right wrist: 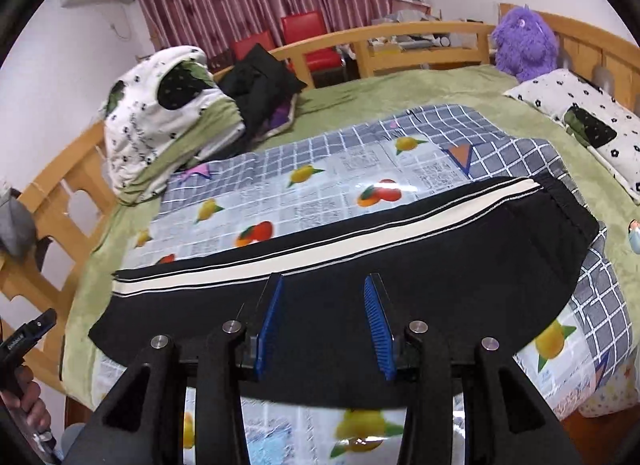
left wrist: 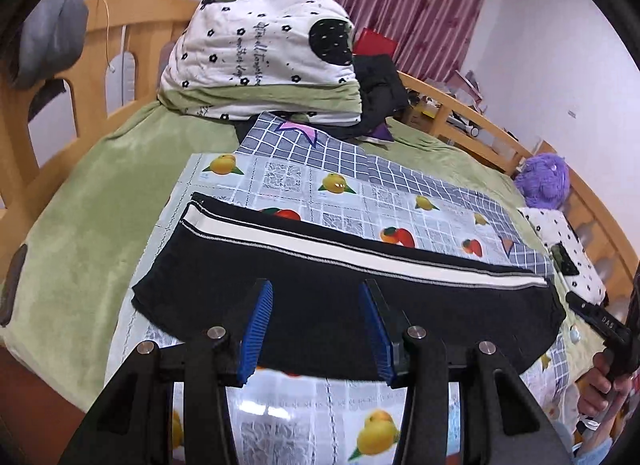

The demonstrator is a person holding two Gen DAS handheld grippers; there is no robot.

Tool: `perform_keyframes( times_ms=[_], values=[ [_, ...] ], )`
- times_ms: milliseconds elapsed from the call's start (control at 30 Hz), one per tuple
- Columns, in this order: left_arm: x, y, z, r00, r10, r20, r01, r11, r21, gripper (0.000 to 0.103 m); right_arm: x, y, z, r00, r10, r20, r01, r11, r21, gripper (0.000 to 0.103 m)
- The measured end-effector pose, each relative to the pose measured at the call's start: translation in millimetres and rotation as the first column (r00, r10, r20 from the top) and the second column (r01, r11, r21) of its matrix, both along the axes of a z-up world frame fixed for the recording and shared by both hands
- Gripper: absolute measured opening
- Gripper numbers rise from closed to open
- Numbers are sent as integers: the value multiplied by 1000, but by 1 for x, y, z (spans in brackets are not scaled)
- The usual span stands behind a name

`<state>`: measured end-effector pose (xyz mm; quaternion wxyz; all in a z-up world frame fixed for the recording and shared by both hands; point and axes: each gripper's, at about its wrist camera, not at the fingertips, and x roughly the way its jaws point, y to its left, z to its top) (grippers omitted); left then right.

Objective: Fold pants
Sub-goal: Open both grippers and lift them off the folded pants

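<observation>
1. At the far left, the folded quilt (left wrist: pixel 256 53) sits piled at the corner of the bed (left wrist: pixel 80 201), well clear of your work; leave it alone.
2. Your left gripper (left wrist: pixel 316 325) hangs above the pants with its blue pads apart and nothing between them.
3. The pants (left wrist: pixel 340 305) lie flat across the fruit-print plastic sheet (left wrist: pixel 304 189), already doubled leg over leg into one long black band, with the white side stripe (left wrist: pixel 360 253) running along the far edge. The leg ends point left, and the waistband (right wrist: pixel 560 201) lies to the right.
4. Your right gripper (right wrist: pixel 326 325) also stands parted and empty over the cloth.
5. Judging by the drape, the fabric is soft, light knit: it will sag and bunch, and may slide on the glossy sheet. Pinch both layers at the corners of one end, one claw per corner, lift evenly, and carry that end over to meet the other.
</observation>
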<state>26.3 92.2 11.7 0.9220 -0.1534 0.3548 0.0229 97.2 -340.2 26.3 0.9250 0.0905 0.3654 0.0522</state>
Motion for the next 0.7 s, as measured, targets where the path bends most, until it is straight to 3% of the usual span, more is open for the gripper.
perform_keyframes(
  times_ms=[100,167,300,367,500,700],
  values=[
    [-15,-5,-8,1000,19,-8,-19,1000,24,44,-20,12,1,999,27,38,-25,999,-46,47],
    [-23,-1,-21,999,38,-22,-38,999,-1,44,-30,15,-6,997,50,56,-47,997,-63,50],
    [-35,12,-62,995,66,-72,-69,997,-45,44,-39,12,-45,994,92,51,-91,996,-13,50],
    [-41,17,-79,994,76,-73,-80,995,-54,44,-33,14,-63,995,98,13,-98,995,-19,50],
    [-48,41,-110,994,89,-55,-96,984,-147,43,-18,21,-84,991,125,-48,-127,991,-40,50],
    [-26,76,-132,986,155,-58,-162,977,-139,41,10,25,-95,991,107,-82,-104,994,35,50]
  ],
)
